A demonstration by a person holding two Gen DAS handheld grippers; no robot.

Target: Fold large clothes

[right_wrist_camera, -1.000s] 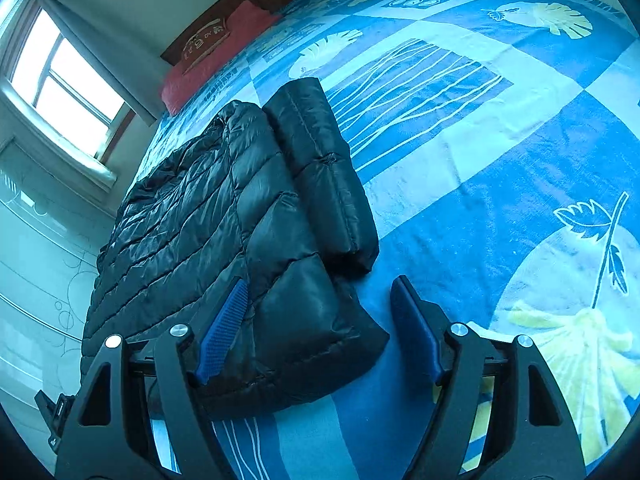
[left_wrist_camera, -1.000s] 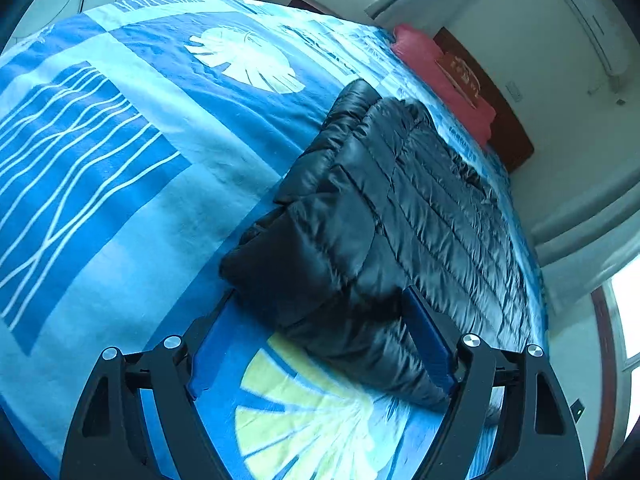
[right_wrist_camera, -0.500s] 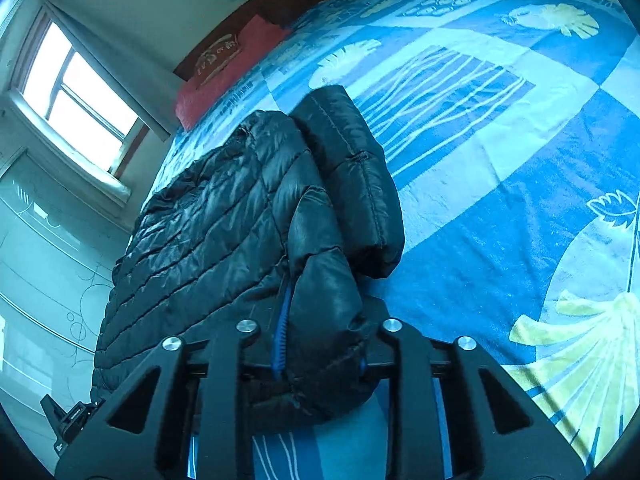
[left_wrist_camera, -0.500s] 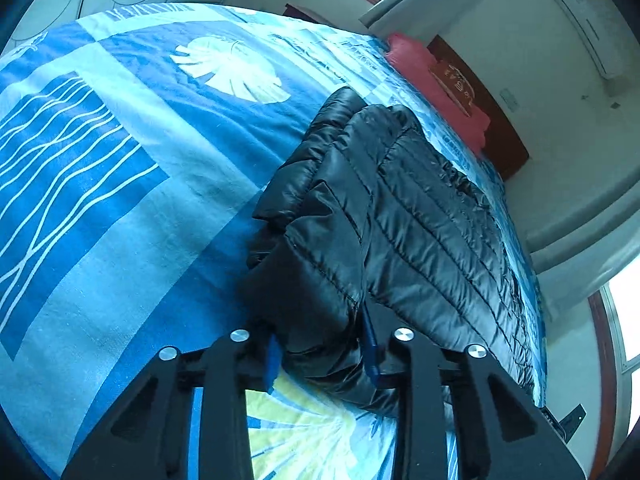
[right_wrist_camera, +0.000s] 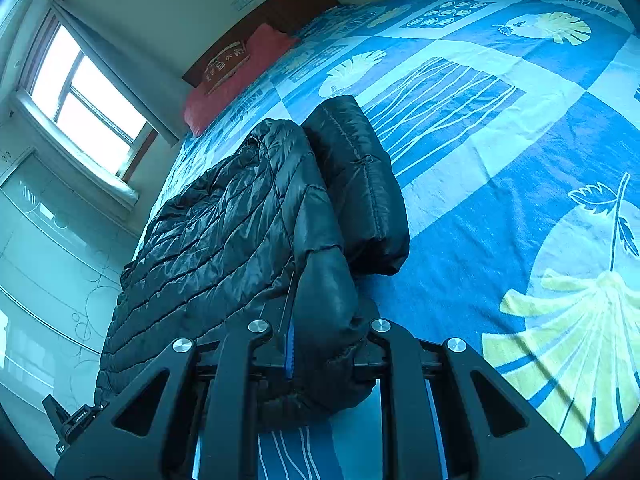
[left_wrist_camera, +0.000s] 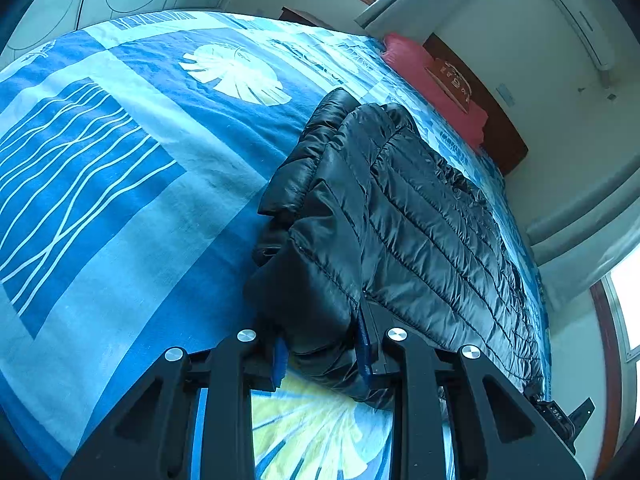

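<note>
A black quilted puffer jacket [left_wrist_camera: 420, 220] lies on the blue patterned bedspread [left_wrist_camera: 120, 200]. One sleeve [right_wrist_camera: 360, 176] is folded along its edge. In the left wrist view my left gripper [left_wrist_camera: 322, 350] is closing, its blue pads pinching a near corner of the jacket's hem. In the right wrist view my right gripper [right_wrist_camera: 326, 344] is closing too, and a bunched near corner of the jacket [right_wrist_camera: 224, 240] is squeezed between its pads. Both held corners are lifted slightly off the bedspread.
A red pillow [left_wrist_camera: 432, 80] lies against the dark wooden headboard [left_wrist_camera: 492, 120] at the far end of the bed. A bright window [right_wrist_camera: 88, 100] with a curtain is on the wall beside the jacket. Wide bedspread [right_wrist_camera: 520, 200] stretches away on the jacket's sleeve side.
Both grippers stood open around the jacket's near corners a second ago. They have since closed on the fabric, which now bunches between the pads and sits a little higher.
</note>
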